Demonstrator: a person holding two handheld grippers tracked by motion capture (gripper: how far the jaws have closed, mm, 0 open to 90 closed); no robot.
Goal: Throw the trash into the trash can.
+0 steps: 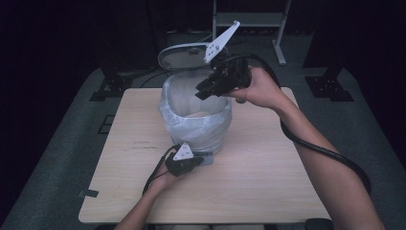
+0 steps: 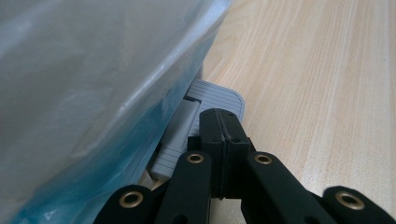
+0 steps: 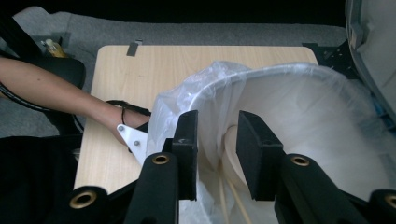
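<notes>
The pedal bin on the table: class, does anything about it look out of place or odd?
Nothing is spilled or damaged. The bin stands upright, lid raised, liner folded over its rim. The shut left gripper rests on the pedal; the right gripper hangs open over the mouth.

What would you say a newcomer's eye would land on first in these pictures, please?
Probably the pedal bin lined with a pale plastic bag, standing mid-table with its lid up. Next, the right gripper hovering over the bin's mouth, jaws apart with nothing between them. Last, the left gripper, shut, pressing on the grey pedal at the bin's foot.
</notes>
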